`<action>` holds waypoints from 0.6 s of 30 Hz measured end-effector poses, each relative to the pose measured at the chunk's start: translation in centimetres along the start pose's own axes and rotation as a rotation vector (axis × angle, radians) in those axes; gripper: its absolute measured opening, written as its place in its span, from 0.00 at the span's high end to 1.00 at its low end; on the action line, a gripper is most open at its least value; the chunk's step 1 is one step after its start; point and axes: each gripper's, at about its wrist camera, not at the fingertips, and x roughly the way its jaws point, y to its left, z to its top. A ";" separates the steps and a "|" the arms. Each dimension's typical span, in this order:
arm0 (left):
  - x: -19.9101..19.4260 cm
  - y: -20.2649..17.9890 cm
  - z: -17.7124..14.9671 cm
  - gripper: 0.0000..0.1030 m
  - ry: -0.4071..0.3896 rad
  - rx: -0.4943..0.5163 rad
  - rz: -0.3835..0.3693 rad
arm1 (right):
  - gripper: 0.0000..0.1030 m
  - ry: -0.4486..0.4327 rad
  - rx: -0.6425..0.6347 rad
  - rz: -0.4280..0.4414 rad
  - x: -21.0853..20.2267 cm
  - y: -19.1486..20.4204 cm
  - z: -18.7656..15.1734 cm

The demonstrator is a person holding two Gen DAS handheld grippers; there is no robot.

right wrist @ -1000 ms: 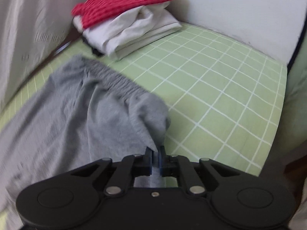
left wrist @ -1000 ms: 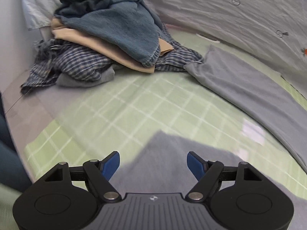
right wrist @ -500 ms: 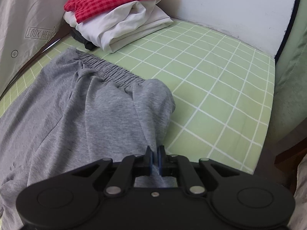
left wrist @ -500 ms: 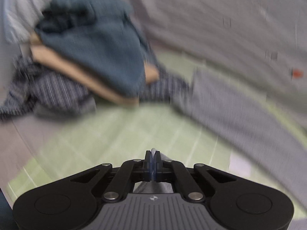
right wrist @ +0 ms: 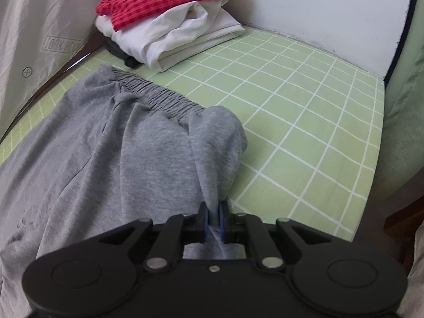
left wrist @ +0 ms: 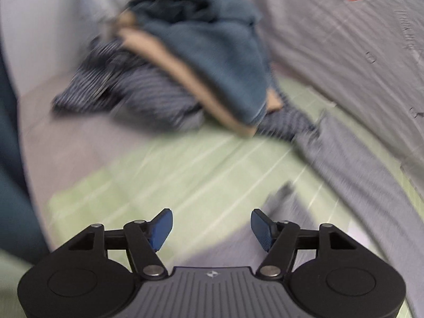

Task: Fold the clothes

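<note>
Grey sweatpants (left wrist: 355,175) run in the left wrist view as a long soft band along the right side of the bed, over a pale green sheet (left wrist: 185,175) ruled with thin white lines; another grey fold of them lies just below and to the right of the tool's fingers. The left tool (left wrist: 212,228) points steeply down at the sheet, its jaws opening, blue ribbed pads well apart with nothing between them. The whole view is smeared by motion. Beyond sits a loose heap of clothes (left wrist: 185,74): a thick blue denim-like piece on top, a flat tan layer under it, dark striped or checked cloth at the bottom. A wrinkled grey printed cover (left wrist: 344,47) rises at the back.

In the right wrist view the right tool (right wrist: 213,218) also tilts steeply down, its jaws opening slightly but narrow, and the blue pads pinch a ridge of the sweatpants (right wrist: 148,159) pulled up from near the waist. The knit is heathered grey jersey, creased, with a gathered elastic waistband (right wrist: 159,95) lying across the sheet (right wrist: 304,122). Behind it stands a folded stack (right wrist: 169,21): red gingham on top, smooth white cloth beneath, something dark at the base, against a white wall (right wrist: 331,10).
</note>
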 end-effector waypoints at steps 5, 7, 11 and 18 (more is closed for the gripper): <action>-1.4 3.2 -4.3 0.36 0.060 -0.139 -0.017 | 0.80 -0.003 0.018 0.053 -0.2 -0.5 -0.2; -1.5 3.7 -5.4 0.36 0.072 -0.156 -0.019 | 0.76 -0.001 0.037 0.076 -0.1 -0.8 -0.1; -1.5 3.8 -6.4 0.36 0.081 -0.142 -0.034 | 0.60 0.000 0.065 0.134 -0.2 -1.1 -0.1; -1.1 3.7 -6.3 0.36 0.059 -0.121 -0.046 | 0.06 0.015 0.064 0.236 0.3 -0.4 -0.3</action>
